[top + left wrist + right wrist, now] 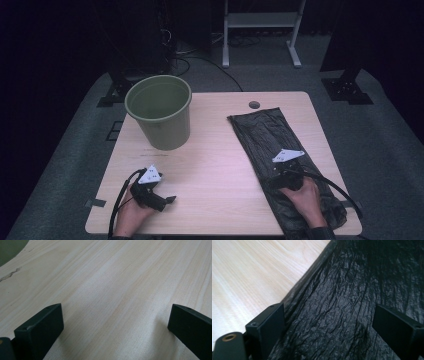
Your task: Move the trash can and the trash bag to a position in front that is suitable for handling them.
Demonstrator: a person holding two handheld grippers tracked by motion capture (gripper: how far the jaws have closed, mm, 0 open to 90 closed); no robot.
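The black plastic bag (280, 165) lies flat along the right side of the table (215, 165). The right gripper (329, 322) hovers released over its near part, jaws spread above the crinkled plastic. The left gripper (115, 320) rests released on bare wood at near left, well apart from the green bucket (160, 112) farther back.

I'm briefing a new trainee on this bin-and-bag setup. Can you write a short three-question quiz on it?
1. True or false: the right gripper is over the black bag.
2. What lies between the left gripper fingers? A) bag B) bare table C) bin
3. What colour is the bin?

Key: 1 true; 2 B; 3 green.
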